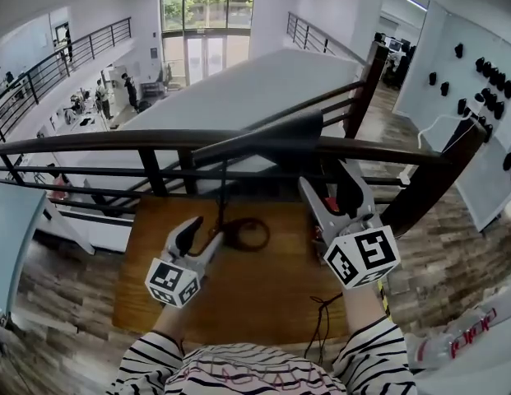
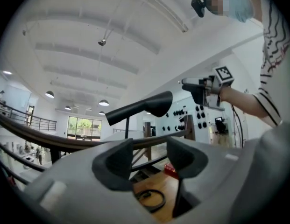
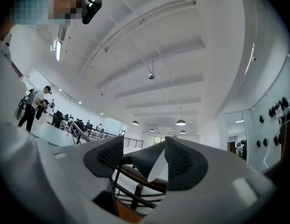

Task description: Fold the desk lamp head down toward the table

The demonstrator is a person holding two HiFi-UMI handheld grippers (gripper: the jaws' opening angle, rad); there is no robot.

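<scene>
Big white hall space with round ceiling lights lies beyond a dark wooden railing point(image 1: 115, 142), and just this side of the railing stands a brown wooden surface point(image 1: 263, 295). On this surface, close to the railing, stands a black desk lamp. Its round ring-shaped base point(image 1: 247, 233) lies flat on the wood, a thin black stem point(image 1: 223, 188) goes up from it, and the long black lamp head point(image 1: 280, 142) sticks out sideways at about the height of the top rail, not folded down. The left tool point(image 1: 202, 235) is low over the surface, just beside the ring base and on its left. In the left gripper view its two jaws are apart with nothing between them point(image 2: 149, 155); through the gap you see the ring base point(image 2: 152, 199) and, higher up, the lamp head point(image 2: 140, 107). The right tool point(image 1: 331, 186) is held up high on the right, near the thick end of the lamp head. In the left gripper view it point(image 2: 194, 85) is close to the lamp head but not touching it. In the right gripper view its jaws are wide apart point(image 3: 145, 146), and the dark lamp head point(image 3: 142, 164) shows in the gap, a little way ahead of them. A small red thing point(image 1: 329, 202) sits by the right tool. A thin black cord point(image 1: 321, 319) lies on the near part of the wood. Striped sleeves point(image 1: 156, 360) show at the bottom.
</scene>
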